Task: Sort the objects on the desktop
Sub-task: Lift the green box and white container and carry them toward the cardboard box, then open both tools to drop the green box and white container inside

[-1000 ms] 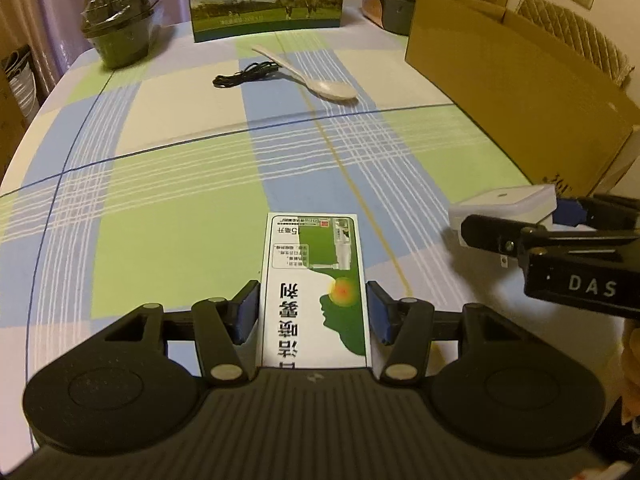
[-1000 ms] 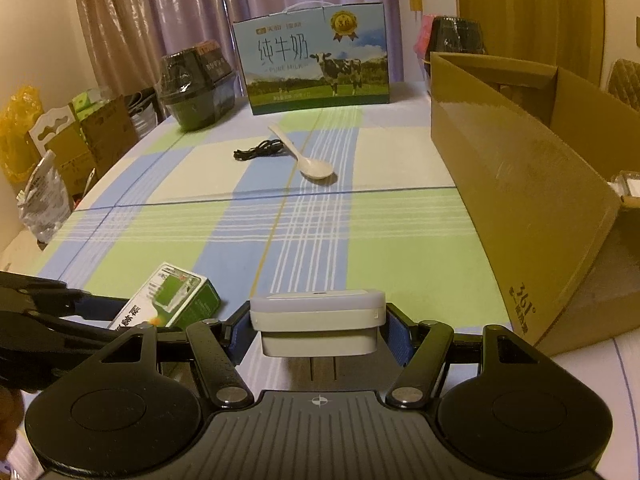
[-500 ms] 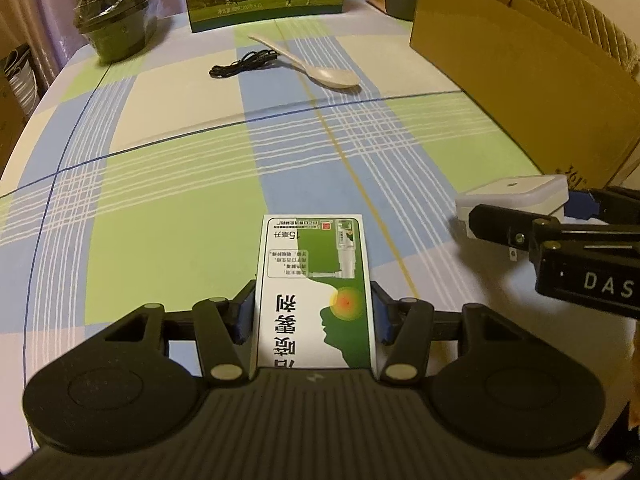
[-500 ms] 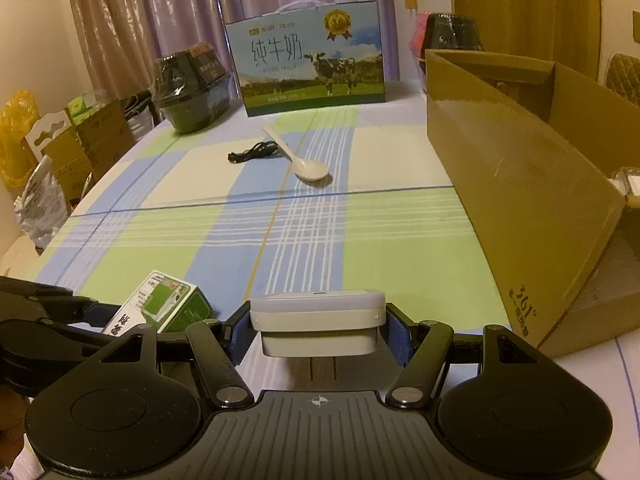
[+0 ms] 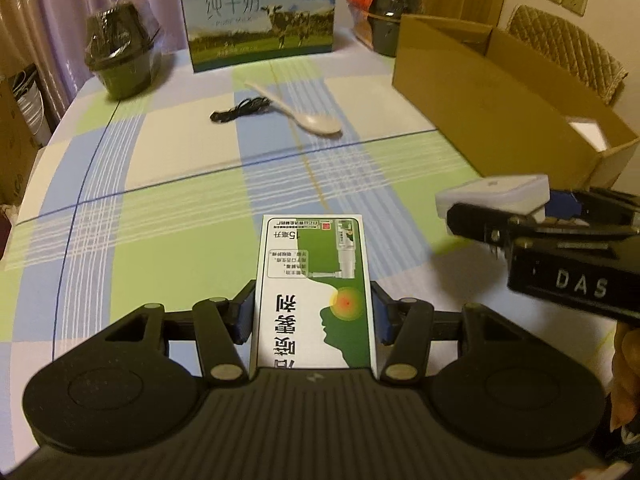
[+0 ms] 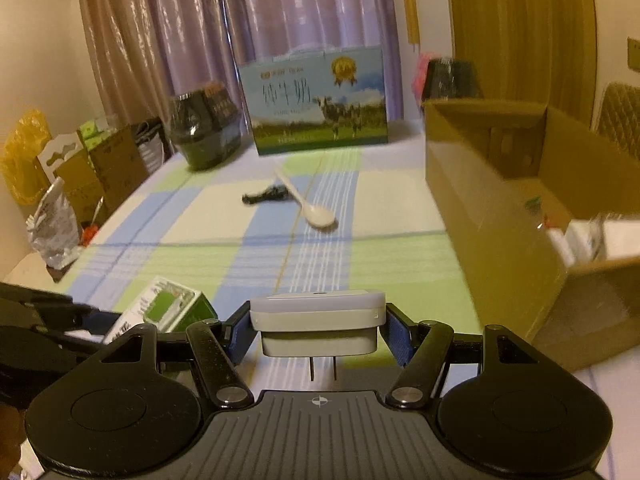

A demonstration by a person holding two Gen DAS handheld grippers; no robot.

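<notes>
My left gripper is shut on a green and white medicine box, held flat above the checked tablecloth. To its right, my right gripper carries a white plug adapter. In the right wrist view the gripper is shut on that plug adapter, its two prongs pointing down, lifted off the table. The medicine box shows at the lower left there. The open cardboard box lies to the right, with white items inside its near end.
A cream spoon and a coiled black cable lie mid-table. A milk carton box and two dark wrapped pots stand at the far edge. Bags and cartons sit beyond the table's left side.
Both grippers have risen with their loads and tilted up, so more of the room shows. The right gripper has moved up toward the cardboard box; its view is blurred by motion.
</notes>
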